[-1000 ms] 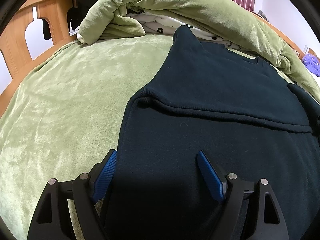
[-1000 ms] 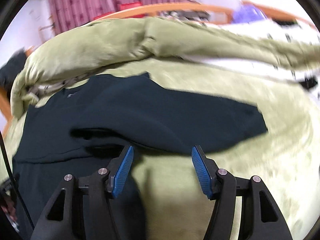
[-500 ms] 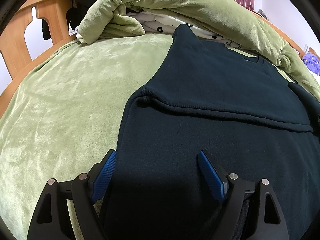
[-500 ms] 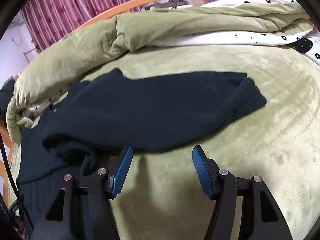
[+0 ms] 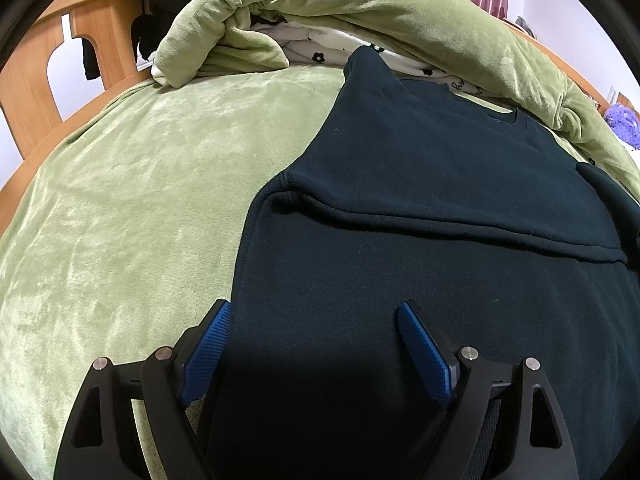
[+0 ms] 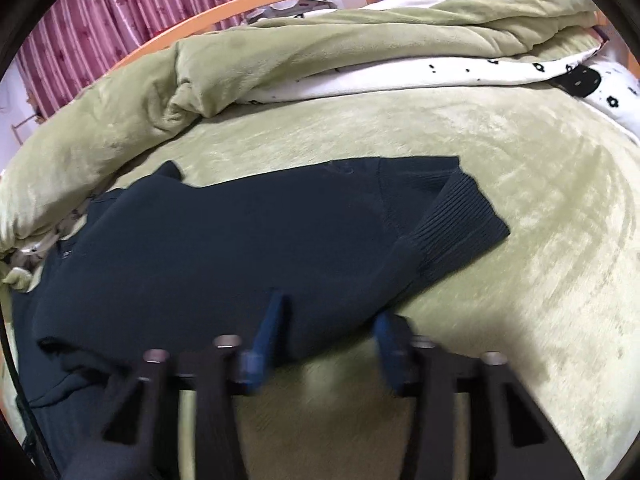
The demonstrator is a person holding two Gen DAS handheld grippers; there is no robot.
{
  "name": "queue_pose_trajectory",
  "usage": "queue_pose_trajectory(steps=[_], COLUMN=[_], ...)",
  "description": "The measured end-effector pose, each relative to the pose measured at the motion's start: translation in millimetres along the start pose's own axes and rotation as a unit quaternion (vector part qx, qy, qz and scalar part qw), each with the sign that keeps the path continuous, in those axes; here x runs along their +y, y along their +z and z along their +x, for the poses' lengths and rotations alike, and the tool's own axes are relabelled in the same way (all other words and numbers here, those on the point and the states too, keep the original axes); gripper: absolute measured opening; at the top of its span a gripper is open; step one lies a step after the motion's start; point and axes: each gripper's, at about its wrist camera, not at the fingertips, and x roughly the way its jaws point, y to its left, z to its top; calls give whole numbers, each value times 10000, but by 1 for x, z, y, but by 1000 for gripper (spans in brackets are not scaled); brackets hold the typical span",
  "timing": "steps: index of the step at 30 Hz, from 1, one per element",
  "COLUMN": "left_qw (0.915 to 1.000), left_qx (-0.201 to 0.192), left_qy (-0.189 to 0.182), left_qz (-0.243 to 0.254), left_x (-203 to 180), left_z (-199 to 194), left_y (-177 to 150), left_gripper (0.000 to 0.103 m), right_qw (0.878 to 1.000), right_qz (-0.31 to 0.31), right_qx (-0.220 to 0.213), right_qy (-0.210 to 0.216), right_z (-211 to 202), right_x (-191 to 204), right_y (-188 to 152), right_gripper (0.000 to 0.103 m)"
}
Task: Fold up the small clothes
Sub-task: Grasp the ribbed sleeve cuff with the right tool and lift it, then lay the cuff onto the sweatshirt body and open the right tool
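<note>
Navy fleece, thick and matte: the sweatshirt (image 5: 440, 184) lies flat on the green plush bed (image 5: 132, 184), filling the centre and right of the left wrist view, its far shoulder touching the rolled green quilt (image 5: 360, 4) at the top of the frame. One sleeve is already laid across the chest, making a soft ridge through the middle of the picture. The left tongs (image 5: 316, 344) hover at the bottom centre, spread wide and empty, straddling the left side edge of the body panel.

In the right wrist view the other sleeve (image 6: 280, 232) stretches across the middle of the frame, its ribbed cuff (image 6: 456, 224) at centre right on bare bedding. The right tongs (image 6: 328, 344), blurred at the bottom centre, are also apart with nothing pinched, the sleeve's lower edge just between the tips.

I'd judge the cloth limp but fairly weighty, likely to drag and cling on the plush rather than slide. Safest holds look like the sleeve's lower edge or the firmer cuff, and the body's side edge; a pinch through both layers would stop it sagging.
</note>
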Motion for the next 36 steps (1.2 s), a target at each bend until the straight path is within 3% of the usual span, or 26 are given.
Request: queue_pose_trajectory(steps=[1, 3, 10, 20, 29, 36], left_qw=[10000, 10000, 10000, 9997, 9974, 9923], left_qx=[1, 3, -2, -6, -165, -260], left_qy=[-1, -3, -25, -158, -416, -648], left_qz=[-1, -3, -16, -173, -569, -1024], left_x=[0, 0, 0, 9, 34, 70], left_z=[0, 0, 0, -6, -23, -26], left_y=[0, 0, 0, 3, 13, 17], left_gripper=[83, 84, 84, 83, 83, 83], right_qw=[10000, 9999, 9924, 9608, 9339, 9285], right_qz=[2, -29, -893, -2218, -3125, -3395], right_qx=[3, -19, -832, -1661, -1691, -1277], right_qy=[47, 97, -161, -35, 384, 801], right_z=[2, 3, -42, -119, -154, -143], right_x=[-1, -2, 36, 176, 319, 403], right_y=[3, 6, 20, 19, -25, -79], right_gripper=[12, 6, 5, 5, 4, 4])
